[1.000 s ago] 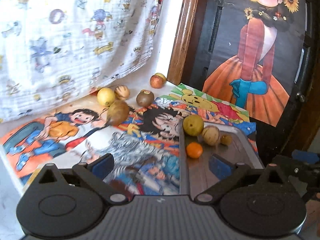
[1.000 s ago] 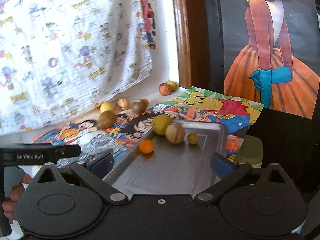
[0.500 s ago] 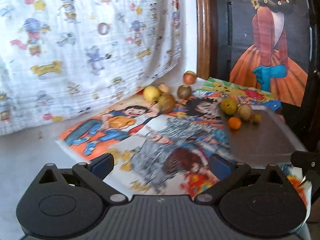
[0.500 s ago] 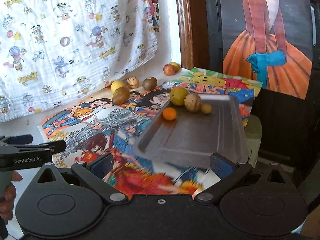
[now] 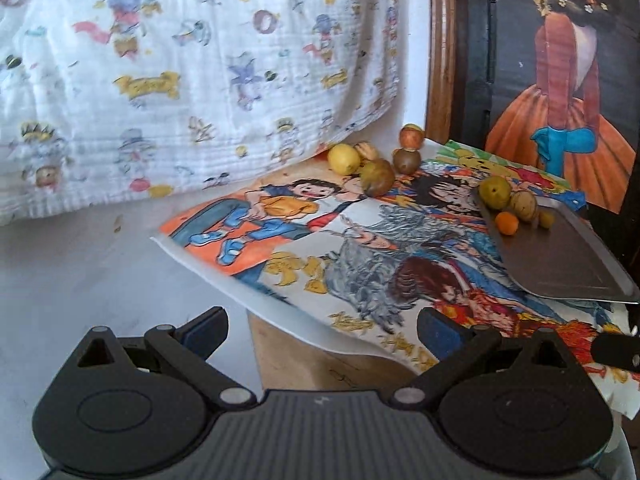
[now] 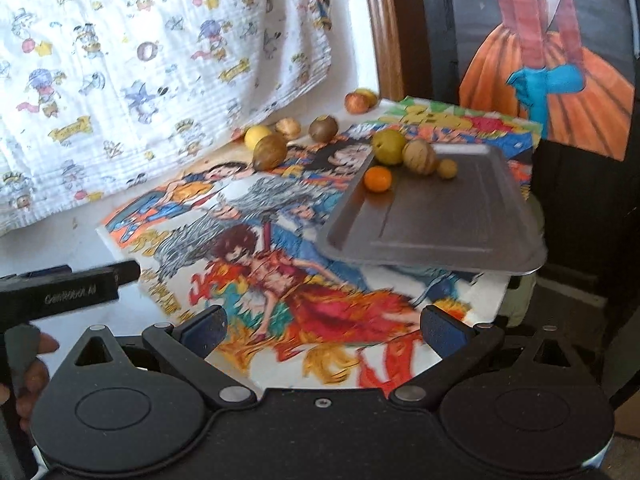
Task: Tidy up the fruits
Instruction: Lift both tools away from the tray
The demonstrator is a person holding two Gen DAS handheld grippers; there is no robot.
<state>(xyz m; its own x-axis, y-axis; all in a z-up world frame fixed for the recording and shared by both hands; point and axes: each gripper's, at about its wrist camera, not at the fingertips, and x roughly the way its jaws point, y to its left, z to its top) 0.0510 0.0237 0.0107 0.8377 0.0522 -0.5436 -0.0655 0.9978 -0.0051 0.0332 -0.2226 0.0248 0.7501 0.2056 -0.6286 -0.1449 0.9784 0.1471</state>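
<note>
— Across the far side of the table, on the cartoon poster, sits the metal tray; four fruits are bunched in its far corner, and the rest lie loose beyond the tray's left side, by the hanging printed cloth.

— Which loose ones?

— A brown pear-shaped fruit nearest, a lemon just behind it, a small brown one to the right, and an apple farthest back, near the wooden frame.

— And on the tray?

— A green fruit, a tan striped one, an orange and a tiny yellowish one; all close together.

— Where are the grippers?

— Both hang near the table's front edge, well apart from any fruit; the left gripper is spread wide and holds nothing; the right gripper likewise.

— Which should reach?

— My guess is the left; the loose fruits lie ahead and slightly right of it, while from the right gripper they sit ahead and to the left, with the tray nearer its own line; the pear's long axis tilts roughly toward the grippers, so closing across its width looks sensible.
</note>
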